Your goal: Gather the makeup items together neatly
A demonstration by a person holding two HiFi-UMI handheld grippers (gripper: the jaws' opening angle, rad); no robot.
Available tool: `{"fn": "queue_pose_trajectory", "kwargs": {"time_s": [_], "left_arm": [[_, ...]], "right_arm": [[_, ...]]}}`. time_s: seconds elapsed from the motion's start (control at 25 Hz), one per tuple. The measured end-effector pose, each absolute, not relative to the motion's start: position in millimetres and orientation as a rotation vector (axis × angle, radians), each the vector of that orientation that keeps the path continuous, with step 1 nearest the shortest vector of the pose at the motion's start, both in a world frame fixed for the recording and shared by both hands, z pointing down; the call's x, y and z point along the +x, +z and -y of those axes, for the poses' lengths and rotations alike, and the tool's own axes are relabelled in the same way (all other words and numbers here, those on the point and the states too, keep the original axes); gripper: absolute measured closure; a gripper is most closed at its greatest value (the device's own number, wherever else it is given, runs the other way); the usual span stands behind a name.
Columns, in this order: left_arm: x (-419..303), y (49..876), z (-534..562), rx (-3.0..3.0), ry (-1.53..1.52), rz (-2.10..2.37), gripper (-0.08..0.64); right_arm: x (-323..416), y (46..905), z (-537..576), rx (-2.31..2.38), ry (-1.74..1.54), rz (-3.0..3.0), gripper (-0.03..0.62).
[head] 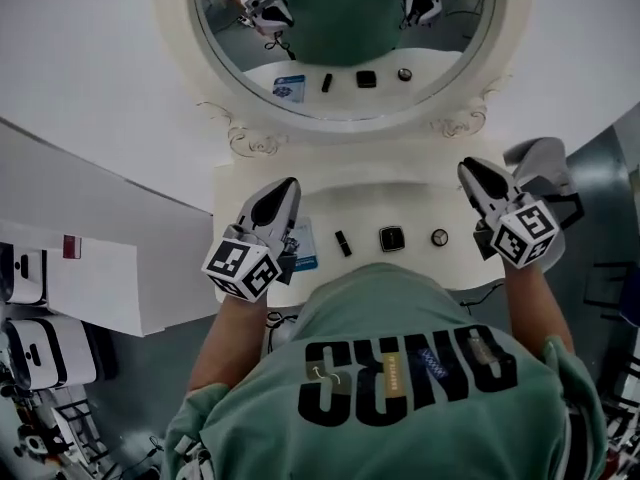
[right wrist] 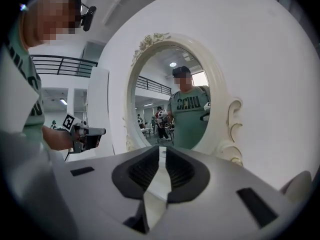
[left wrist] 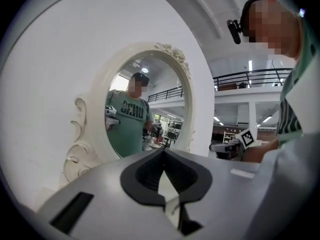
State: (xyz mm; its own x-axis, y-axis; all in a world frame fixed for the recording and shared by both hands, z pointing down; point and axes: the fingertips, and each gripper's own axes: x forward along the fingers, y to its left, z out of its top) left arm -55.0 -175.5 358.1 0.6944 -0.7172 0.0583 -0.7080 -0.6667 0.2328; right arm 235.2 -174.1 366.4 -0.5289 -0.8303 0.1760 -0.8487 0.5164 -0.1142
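Four makeup items lie in a row on the white vanity table (head: 400,190): a blue-and-white pack (head: 303,245), a black lipstick tube (head: 343,243), a square black compact (head: 391,238) and a small round jar (head: 439,237). My left gripper (head: 289,188) hovers above the table's left part, over the pack, with its jaws shut and empty (left wrist: 163,153). Over the right end, beyond the jar, my right gripper (head: 469,171) is raised. Its jaws (right wrist: 162,151) stand a narrow gap apart with nothing between them. Neither gripper touches an item.
An oval mirror with an ornate cream frame (head: 250,140) rises behind the table and reflects the items and both grippers. A grey seat (head: 545,160) stands at the table's right end. White boards (head: 95,283) and boxes lie on the floor at the left.
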Motion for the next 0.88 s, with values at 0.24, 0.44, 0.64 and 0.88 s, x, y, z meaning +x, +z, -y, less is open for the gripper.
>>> {"fn": "queue_pose_trajectory", "kwargs": {"time_s": [0.24, 0.44, 0.64, 0.88], "left_arm": [[-95, 348, 172, 2.612, -0.137, 1.227, 0.551], [-97, 349, 166, 2.604, -0.142, 1.216, 0.551], [-95, 353, 164, 2.609, -0.126, 1.206, 0.551], [-90, 353, 163, 2.616, -0.122, 1.192, 0.551]], "right_arm": [[219, 363, 175, 1.454, 0.343, 2.681, 0.598], [206, 363, 177, 1.428, 0.349, 2.677, 0.598], [205, 366, 178, 1.422, 0.344, 2.668, 0.598], [205, 367, 176, 1.411, 0.335, 2.667, 0.598]]}}
